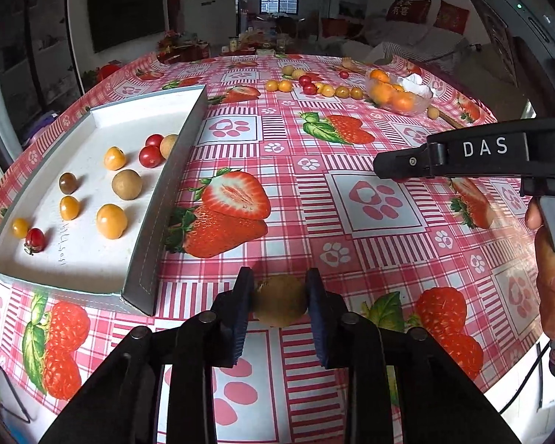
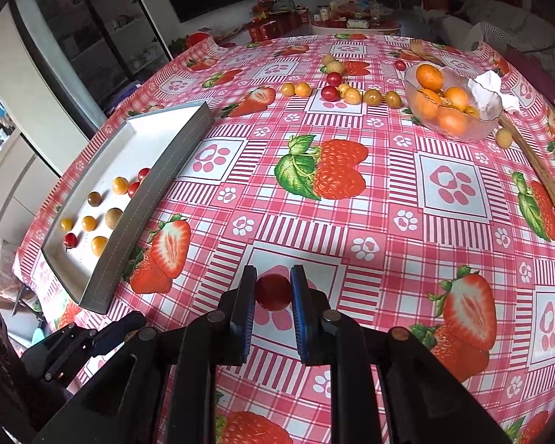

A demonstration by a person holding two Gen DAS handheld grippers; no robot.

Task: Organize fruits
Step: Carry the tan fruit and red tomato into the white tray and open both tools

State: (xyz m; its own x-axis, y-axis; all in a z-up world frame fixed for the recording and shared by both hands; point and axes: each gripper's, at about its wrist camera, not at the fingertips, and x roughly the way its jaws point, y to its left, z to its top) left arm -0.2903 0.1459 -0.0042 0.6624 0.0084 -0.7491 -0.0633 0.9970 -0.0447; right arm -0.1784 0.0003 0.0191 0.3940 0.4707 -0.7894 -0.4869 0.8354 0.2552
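Fruits lie in three groups on the surface (image 2: 351, 222), which is covered by a red-and-white checked cloth printed with strawberries and paw prints. Group one sits in the white tray (image 1: 166, 199) at the left edge: red cherry tomatoes, yellow-orange round fruits, one dark brownish fruit and tan round fruits rest apart from one another on its floor. Group two is a loose row of small fruits (image 2: 346, 90) on the far part of the cloth, yellow, orange and red pieces lying just beside each other. Group three is the glass bowl (image 2: 488, 125) at the far right, holding orange citrus fruits, with crumpled white paper at its right rim and one small tan fruit on the cloth just beside it. The left tool (image 1: 280, 298) is closed on a tan-brown round fruit (image 1: 279, 299); both blue pads touch its sides, and the fruit hangs near the tray's near right corner, outside the tray wall. The right tool (image 2: 273, 292) is closed narrow on a red cherry tomato (image 2: 273, 291), both pads pressing it, above a paw-print square of the cloth and well apart from the tray. A hand (image 1: 553, 277) grips the right tool's handle at the right edge of the left wrist view.
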